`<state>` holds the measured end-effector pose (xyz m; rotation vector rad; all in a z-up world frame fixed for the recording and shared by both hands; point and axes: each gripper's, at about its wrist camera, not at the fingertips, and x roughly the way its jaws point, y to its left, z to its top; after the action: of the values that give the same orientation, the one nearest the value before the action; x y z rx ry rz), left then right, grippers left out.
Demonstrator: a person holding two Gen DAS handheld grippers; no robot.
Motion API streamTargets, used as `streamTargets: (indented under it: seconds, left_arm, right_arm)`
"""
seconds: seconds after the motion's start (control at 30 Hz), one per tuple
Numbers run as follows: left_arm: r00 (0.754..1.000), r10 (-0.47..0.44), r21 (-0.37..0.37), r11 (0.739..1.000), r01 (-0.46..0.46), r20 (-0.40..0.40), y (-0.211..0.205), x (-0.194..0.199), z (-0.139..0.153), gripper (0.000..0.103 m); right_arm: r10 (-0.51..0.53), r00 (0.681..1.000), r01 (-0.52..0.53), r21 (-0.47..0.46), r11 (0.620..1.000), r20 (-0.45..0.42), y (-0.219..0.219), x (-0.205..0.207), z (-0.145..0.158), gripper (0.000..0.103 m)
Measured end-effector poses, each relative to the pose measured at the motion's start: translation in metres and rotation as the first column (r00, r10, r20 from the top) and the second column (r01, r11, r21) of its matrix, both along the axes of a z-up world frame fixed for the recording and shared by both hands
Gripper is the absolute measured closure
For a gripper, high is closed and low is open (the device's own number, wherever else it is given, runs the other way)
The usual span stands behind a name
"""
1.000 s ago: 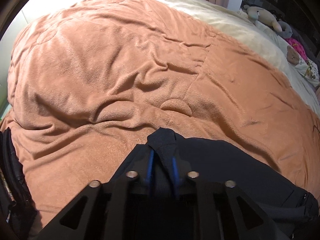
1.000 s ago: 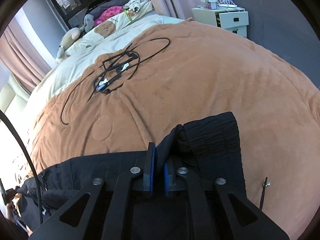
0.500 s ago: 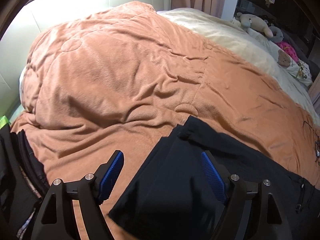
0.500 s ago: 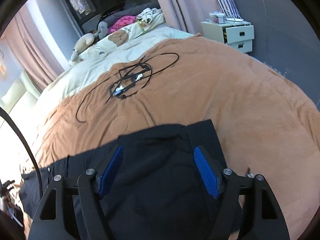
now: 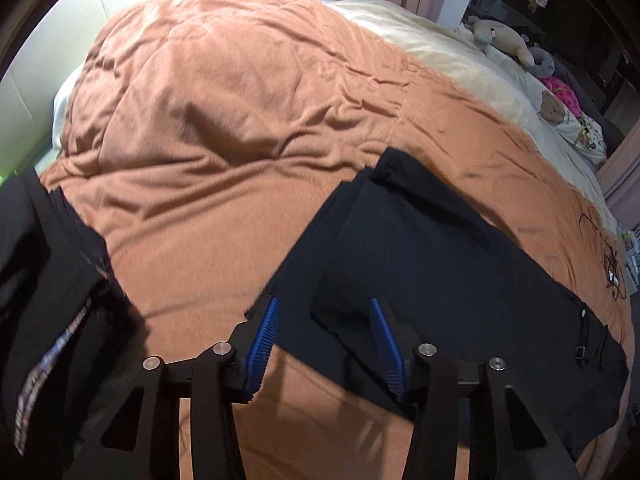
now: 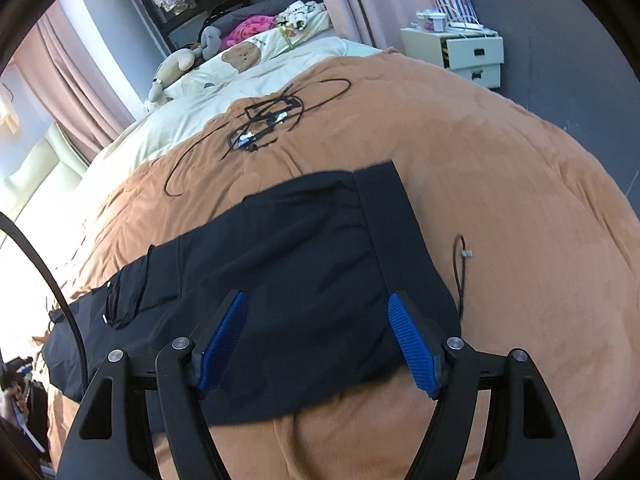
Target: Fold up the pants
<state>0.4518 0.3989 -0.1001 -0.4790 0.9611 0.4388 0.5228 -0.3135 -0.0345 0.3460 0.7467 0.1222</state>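
- Pants (image 5: 440,256), dark and already doubled lengthwise, lay flat on the orange blanket (image 5: 224,128) of the bed, their long axis running across it from one gripper to the other.
- At the left end, the leg hems lay just ahead of the left gripper (image 5: 324,340); its jaws were closing with a corner of the cloth under the gap between them, but the blue pads (image 5: 262,336) did not press on the fabric.
- Between the two ends, a pocket with a strap and buckle (image 5: 580,350) showed on the upper layer, and the cloth looked smooth, with no big ridges.
- At the right end, the waistband (image 6: 400,240) ran away from the right gripper (image 6: 316,340), whose jaws stood spread wide over the cloth, holding nothing.
- Further right, a thin cable (image 6: 460,264) lay on the blanket just beside the waistband edge; a tangle of black cords (image 6: 268,124) sat well beyond the pants.
- Judging from this layout, each hand was about equally near its own end, so a crosswise fold would likely bring hems toward waistband along that long axis.
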Motion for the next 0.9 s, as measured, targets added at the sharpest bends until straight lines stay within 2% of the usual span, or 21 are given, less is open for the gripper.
streamTargets:
  seconds: [0.2,0.27,0.63,0.9]
  left_arm:
    - [1.0,0.009,-0.104,0.995,-0.009,-0.002,-0.009,-0.008,-0.023,0.057]
    - [1.0,0.017,-0.113,0.993,-0.017,-0.004,-0.012,-0.005,-0.03,0.057]
    - [0.995,0.047,-0.067,0.996,-0.053,-0.086,-0.007,0.03,-0.063,0.057]
    - [0.988,0.063,-0.007,0.998,-0.064,-0.142,-0.003,0.049,-0.077,0.057]
  right_arm:
    - [-0.007,1.0,0.008,0.023,1.0,-0.03,-0.004,-0.016,-0.006,0.031]
    - [-0.003,0.999,0.004,0.018,1.0,-0.04,-0.004,-0.019,-0.008,0.031]
    - [-0.023,0.994,0.022,-0.005,1.0,-0.111,-0.003,-0.003,-0.025,0.031]
    - [-0.049,0.989,0.056,0.046,0.997,-0.139,-0.012,0.014,-0.044,0.031]
